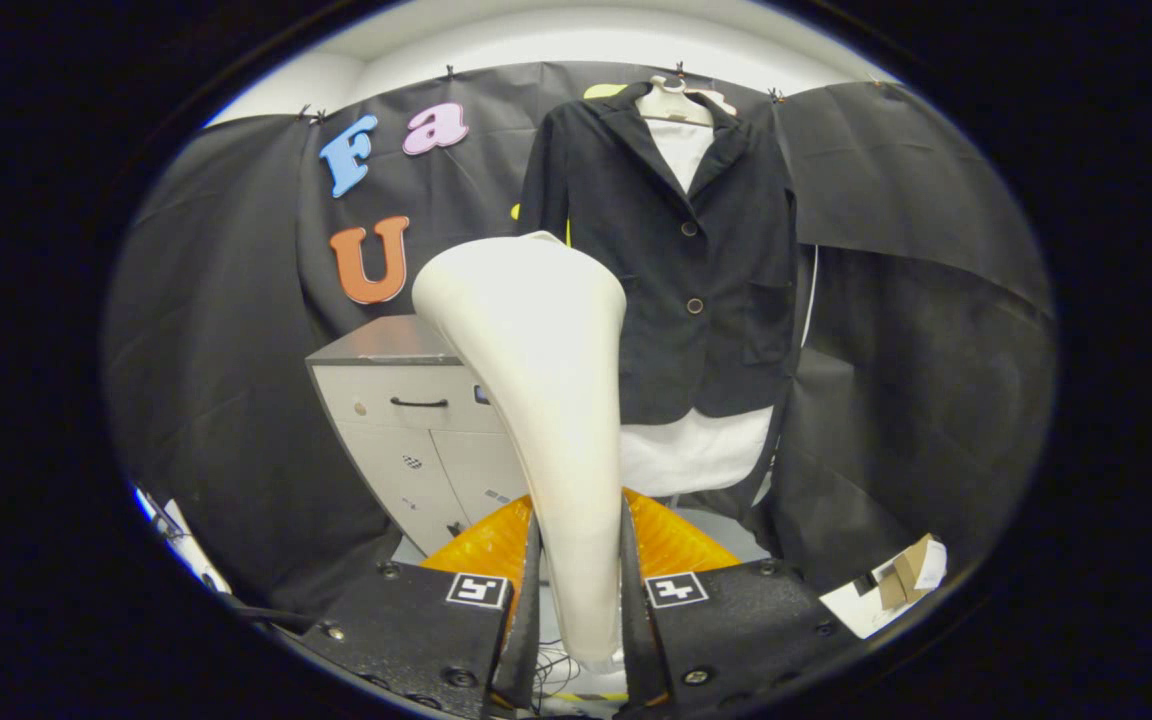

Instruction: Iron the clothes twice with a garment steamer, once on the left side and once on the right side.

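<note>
In the gripper view, the claw [576, 590] is closed on the handle of a cream garment steamer [541, 400], with both fingers [526, 590] pressing its narrow lower part from either side. The steamer stands upright between the fingers, its long axis running up and away from them, widening to a broad head that tips slightly toward the left and points forward at the booth wall. Beyond the steamer head and just to its right hangs a dark jacket [706, 280] over a white shirt [691, 450] on a hanger [676, 100], front facing the claw, well apart from the steamer. Behind the steamer to the left stands a grey drawer cabinet [406, 400]. A small cardboard box [906, 575] lies low at the right.
</note>
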`<state>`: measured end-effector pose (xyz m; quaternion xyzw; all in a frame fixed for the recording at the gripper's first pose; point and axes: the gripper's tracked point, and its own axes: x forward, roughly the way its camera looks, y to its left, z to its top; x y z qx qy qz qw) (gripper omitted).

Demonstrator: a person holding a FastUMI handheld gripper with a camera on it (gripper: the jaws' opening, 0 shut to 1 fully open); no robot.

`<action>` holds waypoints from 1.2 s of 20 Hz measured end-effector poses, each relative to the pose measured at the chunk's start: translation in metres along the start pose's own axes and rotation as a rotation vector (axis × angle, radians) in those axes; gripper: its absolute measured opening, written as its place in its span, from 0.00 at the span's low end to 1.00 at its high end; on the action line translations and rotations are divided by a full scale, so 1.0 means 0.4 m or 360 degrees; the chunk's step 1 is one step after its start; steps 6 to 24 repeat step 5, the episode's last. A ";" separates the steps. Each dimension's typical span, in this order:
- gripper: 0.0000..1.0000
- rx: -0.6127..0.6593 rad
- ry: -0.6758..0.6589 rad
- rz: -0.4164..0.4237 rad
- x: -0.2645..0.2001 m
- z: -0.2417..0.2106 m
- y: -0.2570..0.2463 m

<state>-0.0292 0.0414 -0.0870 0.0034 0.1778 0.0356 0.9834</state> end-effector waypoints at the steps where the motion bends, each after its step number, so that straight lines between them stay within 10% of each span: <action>1: 0.37 -0.0002 0.0001 0.0007 -0.001 -0.002 0.004; 24: 0.37 -0.0008 -0.0003 0.0016 -0.003 0.002 0.017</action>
